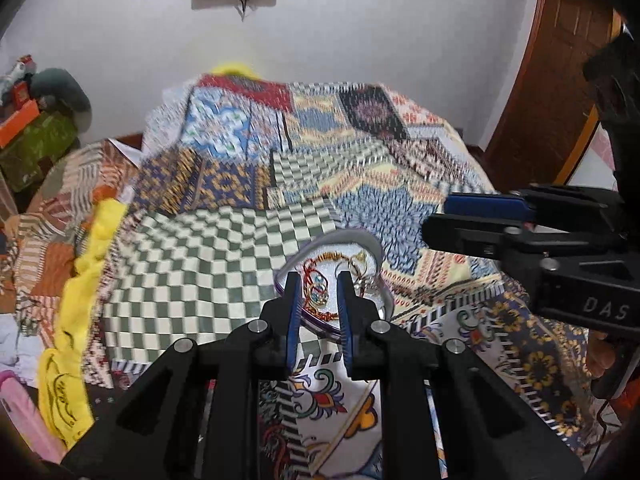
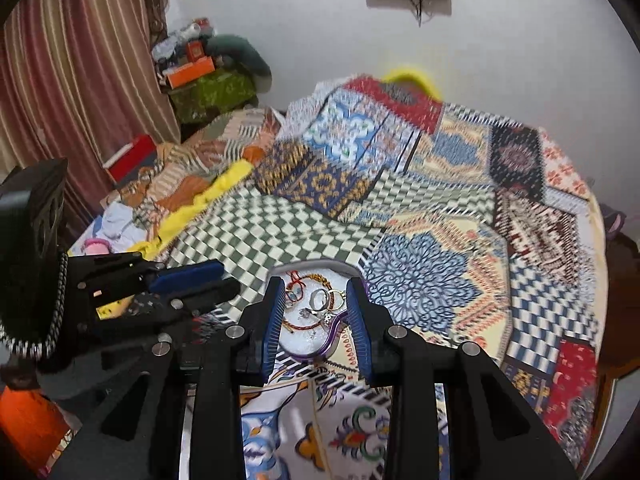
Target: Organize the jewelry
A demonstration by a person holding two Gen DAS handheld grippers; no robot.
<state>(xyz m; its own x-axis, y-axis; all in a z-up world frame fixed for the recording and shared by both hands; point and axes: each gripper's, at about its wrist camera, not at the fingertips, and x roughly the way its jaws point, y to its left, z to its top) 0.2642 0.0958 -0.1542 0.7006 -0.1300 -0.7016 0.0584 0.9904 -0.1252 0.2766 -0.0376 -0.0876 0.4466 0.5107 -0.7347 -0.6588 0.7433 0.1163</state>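
A grey heart-shaped tray (image 1: pixel 352 237) with a purple rim lies on the patterned bedspread, also in the right wrist view (image 2: pixel 320 265). It holds jewelry: a red-and-gold bracelet (image 1: pixel 332 258), silver and gold rings (image 2: pixel 320 298) and small earrings (image 2: pixel 318 314). My left gripper (image 1: pixel 319 284) is open, its fingers above the tray's near part, holding nothing. My right gripper (image 2: pixel 316 290) is open, its fingers straddling the tray from above, holding nothing. Each gripper shows at the side of the other's view: the right one (image 1: pixel 500 224), the left one (image 2: pixel 188 280).
The patchwork bedspread (image 1: pixel 240 248) covers the bed. A yellow cloth (image 1: pixel 80 280) lies along the left side. Boxes and clutter (image 2: pixel 200 76) stand in the far left corner by a striped curtain (image 2: pixel 80 60). A wooden door (image 1: pixel 552 80) is at the right.
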